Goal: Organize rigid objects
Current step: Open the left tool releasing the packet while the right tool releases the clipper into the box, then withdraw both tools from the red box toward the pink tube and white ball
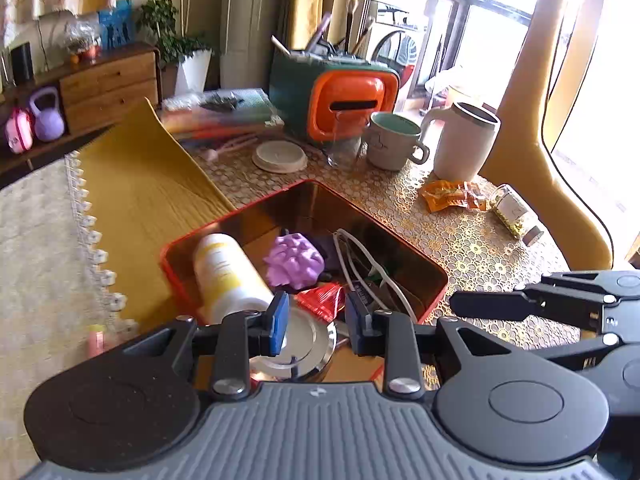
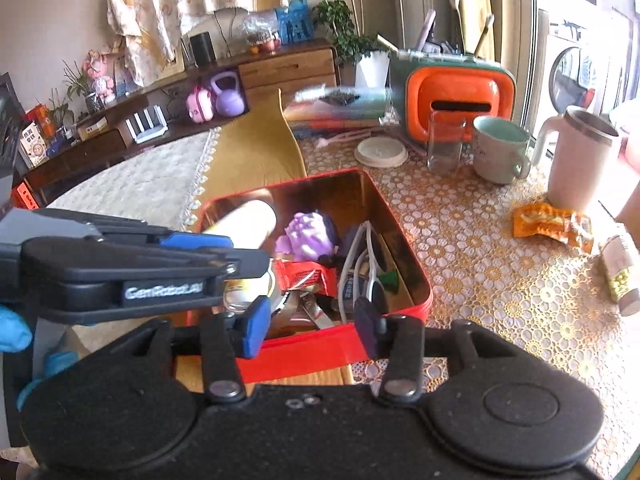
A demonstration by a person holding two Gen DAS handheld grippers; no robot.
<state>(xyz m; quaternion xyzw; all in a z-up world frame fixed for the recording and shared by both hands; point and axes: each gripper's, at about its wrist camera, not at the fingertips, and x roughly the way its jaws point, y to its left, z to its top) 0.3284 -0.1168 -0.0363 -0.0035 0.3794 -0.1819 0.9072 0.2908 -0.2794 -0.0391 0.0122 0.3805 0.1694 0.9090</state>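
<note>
The left gripper (image 1: 316,322) is hovering over the near end of a red tin box (image 1: 176,276), its blue-padded fingers (image 1: 279,316) standing slightly apart with nothing pinched between them; a round metal lid (image 1: 308,344) is lying just below the gap. The right gripper (image 2: 310,326) is hanging over the tin's near wall (image 2: 304,356), its fingers spread with nothing between the pads. Inside the tin, a white and yellow bottle (image 1: 226,276) is lying on its side along the left wall, a purple lumpy toy (image 1: 294,260) is sitting in the middle, a red wrapper (image 1: 322,300) is lying in front of the toy, and a white cable (image 1: 352,268) is looping along the right side. The tin is resting on a table with a gold floral lace cover (image 1: 460,240). To the right, an orange snack packet (image 1: 452,196) and a small jar lying on its side (image 1: 516,210) are sitting near each other. Farther back, a white round lid (image 1: 280,156), a clear glass (image 1: 344,148), a green-lined mug (image 1: 394,140) and a tall white mug (image 1: 464,140) are standing in a row in front of an orange and green case (image 1: 340,100).
</note>
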